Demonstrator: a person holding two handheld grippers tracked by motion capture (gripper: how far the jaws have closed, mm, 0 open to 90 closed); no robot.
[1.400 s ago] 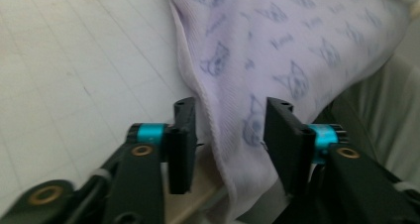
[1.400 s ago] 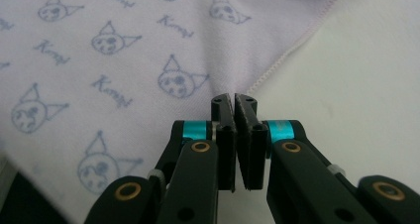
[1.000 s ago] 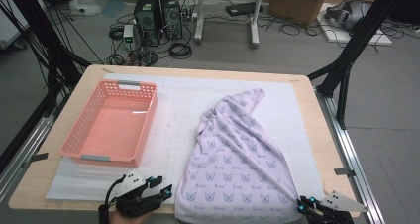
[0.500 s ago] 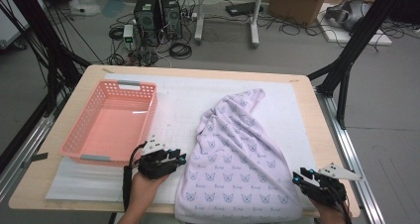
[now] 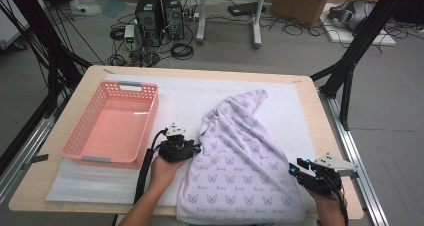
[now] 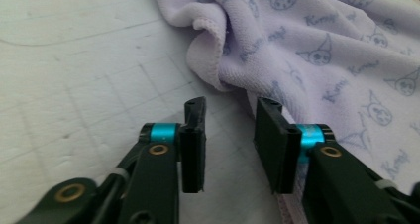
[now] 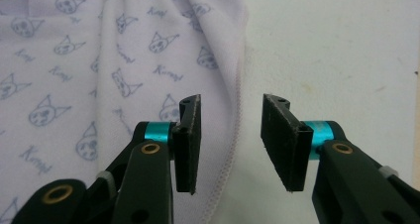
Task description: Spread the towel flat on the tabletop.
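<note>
On the white mat right of the pink basket (image 5: 111, 123), the lilac towel (image 5: 240, 161) lies spread. I hold the left gripper (image 6: 230, 130) and right gripper (image 7: 232, 130) at its opposite side hems, jaws parted and empty. Next, I judge, each must close on its hem.

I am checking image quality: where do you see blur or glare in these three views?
High view: soft overall, with a pale glare patch on the pink basket floor. Left gripper view: the fingers are fairly sharp, while the lilac towel blurs toward the far edge. Right gripper view: even light, towel print clear, no strong shadows.
</note>
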